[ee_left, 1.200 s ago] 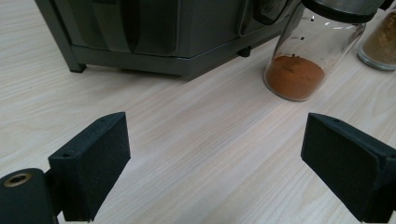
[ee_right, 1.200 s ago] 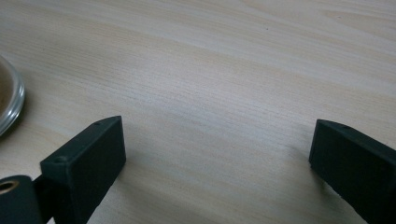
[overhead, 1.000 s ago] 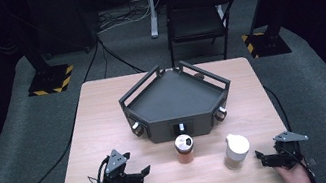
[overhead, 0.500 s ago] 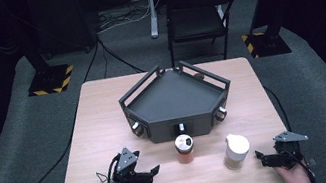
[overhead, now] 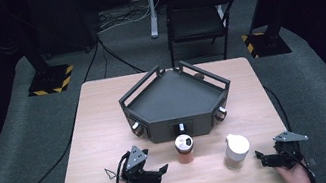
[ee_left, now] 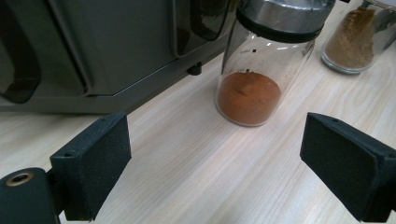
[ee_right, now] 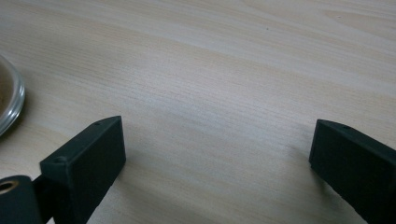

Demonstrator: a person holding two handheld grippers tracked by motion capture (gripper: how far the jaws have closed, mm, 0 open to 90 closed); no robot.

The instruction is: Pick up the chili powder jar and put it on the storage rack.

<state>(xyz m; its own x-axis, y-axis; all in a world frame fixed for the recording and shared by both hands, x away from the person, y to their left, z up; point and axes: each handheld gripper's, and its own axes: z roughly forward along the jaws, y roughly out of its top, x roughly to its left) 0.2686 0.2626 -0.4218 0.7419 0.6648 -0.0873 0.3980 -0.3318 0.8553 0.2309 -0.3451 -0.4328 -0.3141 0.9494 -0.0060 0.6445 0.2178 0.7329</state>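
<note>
**Left gripper is lined up on the red spice jar – it's yours to grab**

Nearest to you, your left gripper (overhead: 157, 171) sits low over the table's front edge with its jaws spread wide and nothing between them. In the left gripper view the two black pads (ee_left: 95, 165) frame bare wood, and the jar with the reddish-orange powder (ee_left: 250, 77) stands just past them, a bit right of centre. So the jar lies ahead of the jaws and slightly off to one side, not yet inside the gap.

From the high view that same jar (overhead: 185, 149) stands upright on the table (overhead: 107, 132), just beside your left gripper and touching nothing. Its long axis runs straight up, so I'd say a level approach with the pads on either side of the glass body is the way in – below the metal cap, where the walls look straight.

Your right gripper (overhead: 270, 159) is also open and empty, resting near the front right corner. The white-capped jar (overhead: 236, 150) with the tan powder is the one close to it; the red jar is clearly nearer your left hand.

Further back, the dark angular tray (overhead: 175, 100) sits mid-table, right behind the red jar. Watch you don't push the jar into its front wall as you go in.
</note>
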